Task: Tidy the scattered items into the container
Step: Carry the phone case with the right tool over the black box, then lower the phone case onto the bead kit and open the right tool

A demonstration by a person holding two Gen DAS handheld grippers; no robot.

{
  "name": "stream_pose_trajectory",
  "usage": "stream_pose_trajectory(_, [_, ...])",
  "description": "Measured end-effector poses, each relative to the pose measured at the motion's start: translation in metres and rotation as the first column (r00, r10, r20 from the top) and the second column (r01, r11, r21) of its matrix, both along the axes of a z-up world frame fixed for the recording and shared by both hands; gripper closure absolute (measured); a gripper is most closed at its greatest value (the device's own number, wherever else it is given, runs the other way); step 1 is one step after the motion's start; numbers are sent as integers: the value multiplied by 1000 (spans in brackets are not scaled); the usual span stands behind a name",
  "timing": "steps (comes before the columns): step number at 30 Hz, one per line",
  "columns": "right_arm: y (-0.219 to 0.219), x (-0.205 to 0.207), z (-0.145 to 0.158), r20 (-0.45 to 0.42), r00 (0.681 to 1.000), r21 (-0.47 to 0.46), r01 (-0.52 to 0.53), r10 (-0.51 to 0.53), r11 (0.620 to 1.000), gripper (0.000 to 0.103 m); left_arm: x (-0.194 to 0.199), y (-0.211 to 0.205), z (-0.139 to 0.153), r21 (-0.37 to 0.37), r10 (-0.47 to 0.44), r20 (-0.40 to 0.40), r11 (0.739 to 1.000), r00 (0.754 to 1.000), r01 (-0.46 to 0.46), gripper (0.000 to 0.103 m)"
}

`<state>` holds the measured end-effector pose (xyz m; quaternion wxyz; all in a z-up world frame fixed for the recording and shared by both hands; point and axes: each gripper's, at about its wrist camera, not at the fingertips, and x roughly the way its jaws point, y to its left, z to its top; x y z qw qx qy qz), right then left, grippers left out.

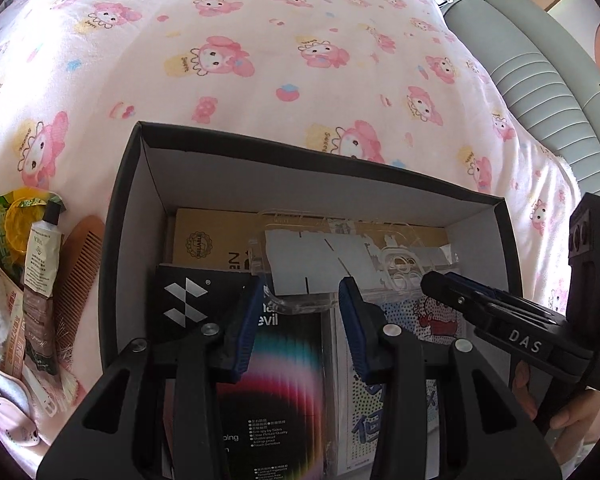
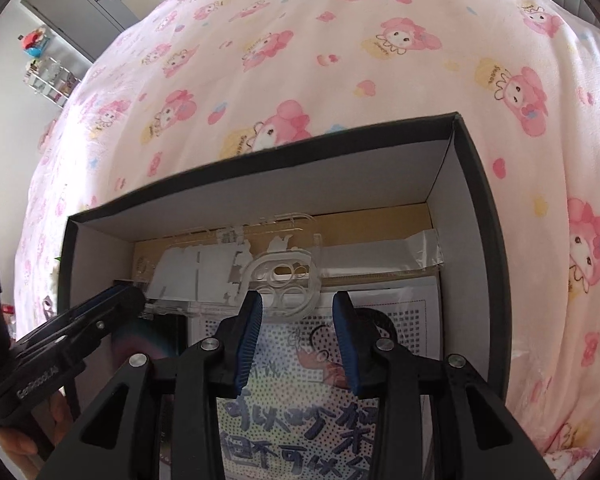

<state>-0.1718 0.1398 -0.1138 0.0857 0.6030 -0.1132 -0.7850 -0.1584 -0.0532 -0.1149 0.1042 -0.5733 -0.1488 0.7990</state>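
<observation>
Both the left gripper (image 1: 300, 320) and right gripper (image 2: 298, 336) hang over the black box (image 1: 118, 240), fingers apart and gripping nothing. A clear phone case (image 2: 284, 276) lies inside on packets, its edges hard to trace. Beside the box a comb (image 1: 80, 272) and tube (image 1: 40, 280) lie, perhaps atop half-hidden wrappers

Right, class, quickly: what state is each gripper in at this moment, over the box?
Left gripper: jaws open, holding nothing.
Right gripper: jaws open, holding nothing.

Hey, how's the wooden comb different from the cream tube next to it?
The wooden comb is flat, brown and toothed; the cream tube is rounded, pale over brown, printed, with a black cap. The comb lies nearer the black box; the tube lies farther out. Both lie outside it on the pink bedsheet.
</observation>
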Motion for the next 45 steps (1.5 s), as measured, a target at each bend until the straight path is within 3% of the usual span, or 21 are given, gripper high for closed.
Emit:
stream_pose_trajectory(6, [2, -4, -8, 20, 1000, -20, 12, -11, 1000, 56, 0, 2, 0, 5, -8, -6, 1000, 1000, 8, 64])
stream_pose_trajectory(13, [-1, -9, -10, 25, 999, -78, -20, 22, 997, 55, 1, 3, -4, 13, -16, 12, 1000, 1000, 15, 63])
stream_pose_trajectory(20, [9, 6, 7, -51, 999, -94, 12, -17, 996, 73, 5, 4, -3, 37, -41, 3, 998, 999, 41, 62])
stream_pose_trajectory(21, [10, 11, 15, -78, 997, -91, 11, -18, 996, 74, 5, 5, -4, 72, -68, 21, 995, 997, 66, 62])
stream_pose_trajectory(23, [11, 21, 30, -123, 992, -96, -5, -7, 995, 77, 7, 11, -7, 221, -133, 62, 968, 989, 116, 62])
stream_pose_trajectory(24, [9, 25, 36, -136, 991, -114, -19, 3, 993, 77, 9, 16, -7, 248, -158, 70, 959, 985, 136, 62])
stream_pose_trajectory(26, [5, 28, 45, -157, 987, -117, -36, 17, 992, 77, 14, 24, 0, 168, -169, 35, 972, 985, 161, 62])
stream_pose_trajectory(27, [2, 28, 48, -168, 986, -101, -39, 21, 994, 77, 15, 24, 4, 127, -161, 13, 979, 987, 158, 62])
stream_pose_trajectory(32, [4, 22, 41, -126, 992, -64, -4, -4, 998, 77, 15, 0, 9, 82, -43, -15, 996, 999, 44, 62])
stream_pose_trajectory(34, [-2, 23, 32, -91, 996, -53, -24, 19, 998, 76, 14, -3, 7, 54, -16, -18, 998, 1000, 17, 62])
stream_pose_trajectory(38, [-27, 26, 20, -61, 991, 29, -114, 115, 993, 68, 13, -8, 16, 67, 2, -58, 998, 998, 2, 62])
stream_pose_trajectory(42, [-64, 27, 18, -104, 957, 238, -240, 270, 941, 65, 13, -25, 26, 64, 42, -106, 997, 993, -35, 59])
stream_pose_trajectory(45, [-88, 22, 13, -92, 924, 328, -324, 371, 887, 65, 9, -32, 24, 95, 52, -92, 995, 994, -43, 58])
